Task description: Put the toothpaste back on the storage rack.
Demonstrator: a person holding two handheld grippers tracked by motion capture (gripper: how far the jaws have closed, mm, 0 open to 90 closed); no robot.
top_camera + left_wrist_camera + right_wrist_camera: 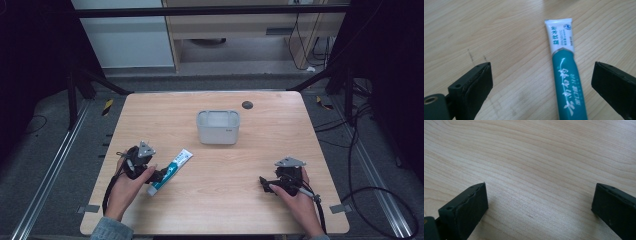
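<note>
A teal and white toothpaste tube (172, 169) lies flat and slanted on the wooden table (215, 210), left of centre. My left gripper (159, 176) sits low at the tube's near end, held by a hand. In the left gripper view the tube (565, 75) lies between the two wide-apart black jaws, closer to the right one and touching neither; the left gripper (541, 85) is open. At the front right of the table my right gripper (264, 183) rests in the other hand. It (539, 205) is open over bare wood with nothing between its jaws.
A grey rectangular bin (218, 127) stands open-topped at the middle of the table, beyond the tube. A small black round disc (247, 104) sits near the far edge. Cables trail on the floor to the right of the table.
</note>
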